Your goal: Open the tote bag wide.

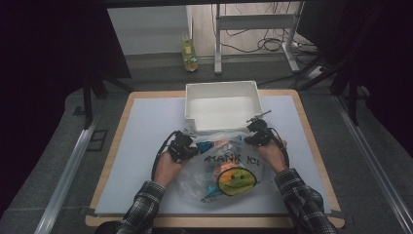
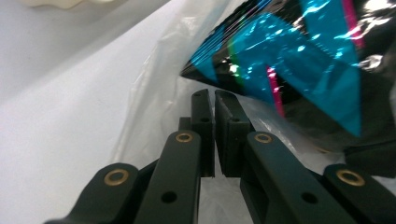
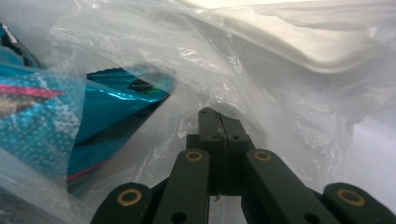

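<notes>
A clear plastic bag (image 1: 224, 170), printed with a yellow smiley face and thank-you lettering, lies on the grey mat (image 1: 141, 146) just in front of the white bin (image 1: 221, 105). The bag's open mouth touches the bin's near wall.

The left gripper (image 1: 182, 146) sits at the bag's left upper edge, near the bin's left corner. In the left gripper view its jaws are nearly closed with a thin gap, and a fold of the clear film (image 2: 154, 116) lies around their tips; whether the film is actually pinched cannot be told.

The right gripper (image 1: 258, 134) sits at the bag's right upper edge, just in front of the bin's right corner. Its jaws are pressed together on the bag's film (image 3: 261, 93).

Inside the bag, a shiny blue and black snack packet (image 2: 299, 60) lies near both sets of jaws.
</notes>
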Demonstrator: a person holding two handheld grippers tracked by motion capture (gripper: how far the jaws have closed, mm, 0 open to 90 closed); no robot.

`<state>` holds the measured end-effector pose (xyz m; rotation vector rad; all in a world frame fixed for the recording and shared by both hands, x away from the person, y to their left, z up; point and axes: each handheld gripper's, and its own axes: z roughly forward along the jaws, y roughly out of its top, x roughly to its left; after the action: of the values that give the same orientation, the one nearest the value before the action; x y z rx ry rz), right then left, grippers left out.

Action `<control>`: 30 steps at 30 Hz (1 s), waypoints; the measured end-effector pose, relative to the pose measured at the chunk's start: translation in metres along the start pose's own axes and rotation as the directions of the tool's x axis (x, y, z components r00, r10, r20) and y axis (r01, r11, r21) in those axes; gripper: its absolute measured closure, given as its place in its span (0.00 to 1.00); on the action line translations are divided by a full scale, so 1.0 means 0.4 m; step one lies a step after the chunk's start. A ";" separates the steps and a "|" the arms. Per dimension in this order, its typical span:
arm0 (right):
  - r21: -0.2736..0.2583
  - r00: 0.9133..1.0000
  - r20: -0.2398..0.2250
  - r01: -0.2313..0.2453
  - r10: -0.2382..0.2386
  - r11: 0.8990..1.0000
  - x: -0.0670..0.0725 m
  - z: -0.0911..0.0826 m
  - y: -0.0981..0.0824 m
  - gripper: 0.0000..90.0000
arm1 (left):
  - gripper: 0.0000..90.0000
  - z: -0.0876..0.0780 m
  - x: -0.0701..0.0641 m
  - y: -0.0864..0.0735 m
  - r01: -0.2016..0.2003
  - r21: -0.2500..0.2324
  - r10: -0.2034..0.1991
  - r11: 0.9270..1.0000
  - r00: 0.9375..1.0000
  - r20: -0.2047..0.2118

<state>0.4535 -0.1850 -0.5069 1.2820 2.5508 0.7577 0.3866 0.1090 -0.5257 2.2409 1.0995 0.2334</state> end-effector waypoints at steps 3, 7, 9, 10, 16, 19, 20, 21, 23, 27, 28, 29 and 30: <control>0.008 1.000 0.013 0.010 -0.010 1.000 0.004 -0.002 -0.001 0.99 | 0.95 -0.001 0.005 -0.002 0.003 -0.001 -0.003 1.000 1.000 -0.002; 0.031 0.997 -0.054 0.058 -0.057 0.998 0.048 -0.020 -0.035 0.99 | 0.95 0.000 0.002 -0.003 0.002 -0.008 -0.002 1.000 1.000 0.018; 0.033 0.994 -0.075 0.078 -0.075 0.996 0.067 -0.032 -0.057 0.99 | 0.95 0.002 -0.006 -0.002 -0.014 -0.003 0.014 1.000 0.999 0.040; 0.030 0.993 -0.098 0.076 -0.073 0.997 0.076 -0.036 -0.069 0.99 | 0.95 0.003 -0.011 -0.002 -0.022 -0.001 0.022 1.000 0.999 0.046; 0.046 0.978 -0.189 0.099 -0.088 0.994 0.126 -0.067 -0.133 0.99 | 0.95 -0.002 -0.035 -0.014 -0.050 0.003 0.049 0.999 0.993 0.111; 0.075 0.963 -0.246 0.132 -0.110 0.988 0.154 -0.085 -0.165 0.99 | 0.95 -0.008 -0.040 -0.022 -0.053 0.022 0.049 0.998 0.985 0.168; 0.075 0.962 -0.244 0.142 -0.120 0.987 0.159 -0.094 -0.169 0.99 | 0.95 -0.010 -0.040 -0.022 -0.059 0.024 0.054 0.998 0.985 0.166; 0.015 0.970 -0.215 0.123 -0.117 0.992 0.151 -0.120 -0.157 0.99 | 0.93 -0.014 -0.039 -0.020 -0.065 0.018 0.062 0.998 0.987 0.150; -0.017 0.975 -0.190 0.116 -0.117 0.993 0.142 -0.132 -0.143 0.99 | 0.93 -0.022 -0.031 -0.009 -0.046 -0.004 0.046 0.999 0.991 0.123; -0.074 0.992 -0.049 0.111 -0.115 0.991 0.085 -0.133 -0.050 0.99 | 0.93 -0.017 -0.007 0.018 -0.005 -0.004 0.005 1.000 0.997 0.075; -0.074 0.992 -0.049 0.111 -0.115 0.991 0.085 -0.133 -0.050 0.99 | 0.93 -0.010 -0.001 0.023 -0.001 0.002 0.001 1.000 0.997 0.080; -0.060 0.994 -0.053 0.097 -0.100 0.993 0.060 -0.105 -0.023 0.99 | 0.93 -0.003 0.004 0.027 -0.002 0.006 0.001 1.000 0.996 0.085; -0.056 0.994 -0.056 0.092 -0.095 0.994 0.053 -0.090 -0.014 0.99 | 0.93 0.008 0.010 0.032 0.017 -0.010 -0.015 1.000 0.993 0.115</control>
<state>0.4230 -0.1840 -0.4780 1.1324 2.5971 0.8496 0.3986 0.1047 -0.5208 2.2062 1.0523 0.1019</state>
